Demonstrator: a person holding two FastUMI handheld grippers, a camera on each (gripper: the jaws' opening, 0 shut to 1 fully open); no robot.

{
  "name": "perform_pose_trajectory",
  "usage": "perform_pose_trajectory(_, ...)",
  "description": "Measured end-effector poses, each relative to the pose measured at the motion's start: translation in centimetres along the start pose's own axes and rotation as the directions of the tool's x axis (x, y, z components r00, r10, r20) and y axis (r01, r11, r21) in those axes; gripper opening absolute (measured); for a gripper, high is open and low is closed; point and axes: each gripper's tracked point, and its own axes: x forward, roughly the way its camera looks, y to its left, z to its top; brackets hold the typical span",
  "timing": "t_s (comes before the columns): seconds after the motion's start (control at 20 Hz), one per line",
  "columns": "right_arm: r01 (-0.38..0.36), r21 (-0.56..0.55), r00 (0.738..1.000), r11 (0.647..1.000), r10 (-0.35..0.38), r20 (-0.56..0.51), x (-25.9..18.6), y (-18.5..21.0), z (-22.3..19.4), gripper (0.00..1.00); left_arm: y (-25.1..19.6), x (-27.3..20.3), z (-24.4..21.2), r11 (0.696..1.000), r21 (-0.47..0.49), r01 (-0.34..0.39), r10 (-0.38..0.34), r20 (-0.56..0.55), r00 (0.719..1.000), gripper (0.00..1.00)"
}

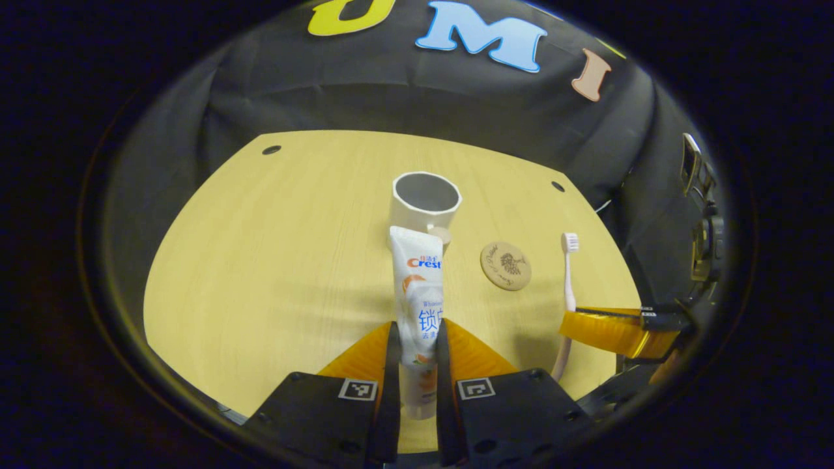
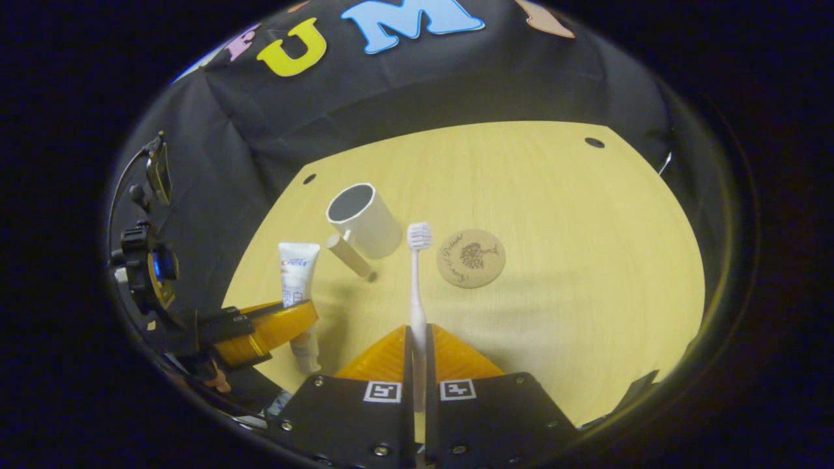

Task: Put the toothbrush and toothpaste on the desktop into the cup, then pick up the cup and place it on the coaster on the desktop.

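In the left gripper view my left gripper [image 1: 417, 342] is shut on a white toothpaste tube [image 1: 418, 286], held pointing toward the white cup [image 1: 425, 203] that stands beyond it. The round wooden coaster [image 1: 505, 265] lies to the cup's right. Farther right, the other gripper's orange fingers [image 1: 612, 329] clamp a pale pink toothbrush [image 1: 569, 273]. In the right gripper view my right gripper [image 2: 418, 348] is shut on the toothbrush [image 2: 417, 286], head up. The cup [image 2: 365, 218], with a wooden handle [image 2: 348, 255], stands ahead left, the coaster [image 2: 470, 258] ahead right. The left gripper [image 2: 270, 329] with the tube [image 2: 298, 273] is at the left.
The yellow wooden desktop [image 1: 273, 260] has small dark holes near its far corners [image 1: 271, 150] and ends at the black cloth wall. A hand-held gripper body with cables [image 2: 146, 260] sits at the left edge of the right gripper view.
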Motion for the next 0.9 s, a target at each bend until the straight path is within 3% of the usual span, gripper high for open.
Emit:
perform_pose_trajectory(0.45, -0.025, -0.074, 0.991, 0.997, 0.035, 0.133, -1.2, 1.3, 3.3, 0.07, 0.9, -0.7, 2.2, 1.000, -0.006, 0.018, -0.017, 0.167, 0.986, 0.30)
perform_pose_trajectory(0.9, -0.045, -0.144, 0.964, 0.989, 0.081, 0.254, -1.8, 3.3, 7.7, 0.07, 2.3, -2.9, 5.0, 0.998, 0.008, 0.060, -0.059, 0.355, 0.933, 0.29)
